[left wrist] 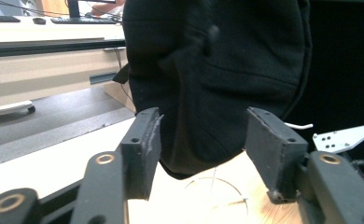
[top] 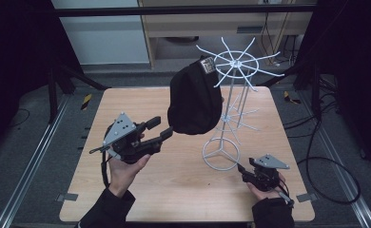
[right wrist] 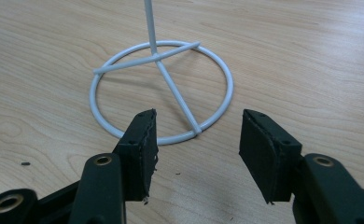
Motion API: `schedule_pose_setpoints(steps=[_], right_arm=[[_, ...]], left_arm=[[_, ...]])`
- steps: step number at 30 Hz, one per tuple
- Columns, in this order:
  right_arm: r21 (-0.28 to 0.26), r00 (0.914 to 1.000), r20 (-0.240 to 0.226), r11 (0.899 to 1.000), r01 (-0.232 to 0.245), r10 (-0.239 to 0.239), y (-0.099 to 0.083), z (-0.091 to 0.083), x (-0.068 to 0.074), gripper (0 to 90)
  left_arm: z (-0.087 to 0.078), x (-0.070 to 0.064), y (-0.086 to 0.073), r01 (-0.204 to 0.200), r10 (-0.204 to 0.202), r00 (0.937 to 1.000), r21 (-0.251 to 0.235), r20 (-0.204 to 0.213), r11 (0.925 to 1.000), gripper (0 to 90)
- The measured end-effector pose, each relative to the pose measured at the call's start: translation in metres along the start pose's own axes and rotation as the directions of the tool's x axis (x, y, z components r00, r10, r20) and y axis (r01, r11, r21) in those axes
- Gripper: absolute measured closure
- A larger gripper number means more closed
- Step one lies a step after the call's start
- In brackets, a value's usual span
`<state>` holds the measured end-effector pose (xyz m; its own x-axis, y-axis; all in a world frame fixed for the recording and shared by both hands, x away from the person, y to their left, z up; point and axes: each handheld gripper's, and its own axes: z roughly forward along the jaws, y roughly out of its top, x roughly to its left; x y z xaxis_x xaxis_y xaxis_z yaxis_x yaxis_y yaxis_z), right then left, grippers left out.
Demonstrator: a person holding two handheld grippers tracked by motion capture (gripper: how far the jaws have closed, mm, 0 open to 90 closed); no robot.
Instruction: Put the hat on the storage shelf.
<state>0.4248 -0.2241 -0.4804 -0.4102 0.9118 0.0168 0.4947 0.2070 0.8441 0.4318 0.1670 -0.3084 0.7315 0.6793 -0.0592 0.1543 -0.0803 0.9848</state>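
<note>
At the near right of the light wooden bench (top: 174, 199), the right gripper (right wrist: 196, 149) rests with jaws apart just short of the white wire rack's (top: 231, 95) round base. Farther left, the left gripper (left wrist: 201, 142), jaws apart, reaches the lower edge of a black fabric cap (top: 193, 99) hanging from the rack's upper spokes.

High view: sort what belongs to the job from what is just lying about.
Job in hand:
- cap, black, hanging on the rack
- rack, white wire, on the table
- left tool, open, at the cap's lower edge
- right tool, open, by the rack's base ring

Lying about:
- cables on the floor
- cabinet behind the table
</note>
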Motion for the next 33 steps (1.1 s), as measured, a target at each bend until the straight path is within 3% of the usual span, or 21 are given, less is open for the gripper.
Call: schedule_pose_setpoints(steps=[4,8,12,13,14,16,21,26,33], right_arm=[[0.0,1.0,0.001,1.0,-0.003,0.003,0.0,0.0,0.0,46.2],[0.0,0.9999,0.0,1.0,-0.013,0.013,0.0,-0.001,0.0,45.4],[-0.002,0.9998,0.007,1.0,-0.018,0.018,0.0,-0.001,-0.001,44.3],[-0.003,0.9998,0.008,1.0,-0.021,0.021,0.0,-0.001,-0.001,43.8],[-0.003,0.9998,0.008,1.0,-0.021,0.021,0.0,-0.001,-0.001,43.8],[-0.008,0.9997,0.017,1.0,-0.016,0.017,-0.001,-0.001,-0.003,41.6],[-0.01,0.999,0.027,0.999,-0.036,0.036,-0.001,-0.001,-0.004,37.0],[-0.003,0.9981,0.035,0.999,-0.05,0.05,-0.002,0.0,-0.007,29.5],[0.0,0.9975,0.054,0.999,-0.045,0.045,-0.004,0.002,-0.013,20.3]], left_arm=[[-0.011,0.005,-0.008,0.006,-0.006,0.9999,0.007,-0.014,1.0,37.5],[-0.024,0.014,-0.023,0.009,-0.006,0.9979,0.045,-0.065,0.9989,34.1],[-0.036,0.027,-0.046,0.026,-0.015,0.9931,0.097,-0.116,0.9949,31.6],[-0.042,0.035,-0.061,0.049,-0.03,0.9895,0.127,-0.141,0.9908,31.4],[-0.042,0.035,-0.061,0.049,-0.03,0.9895,0.127,-0.141,0.9908,31.0],[-0.047,0.043,-0.076,0.066,-0.039,0.9842,0.157,-0.173,0.9854,30.8],[-0.059,0.065,-0.113,0.132,-0.073,0.9629,0.216,-0.26,0.9675,28.9],[-0.07,0.084,-0.142,0.175,-0.08,0.941,0.269,-0.329,0.9471,25.2],[-0.083,0.113,-0.172,0.221,-0.059,0.8959,0.328,-0.44,0.9186,23.5]])
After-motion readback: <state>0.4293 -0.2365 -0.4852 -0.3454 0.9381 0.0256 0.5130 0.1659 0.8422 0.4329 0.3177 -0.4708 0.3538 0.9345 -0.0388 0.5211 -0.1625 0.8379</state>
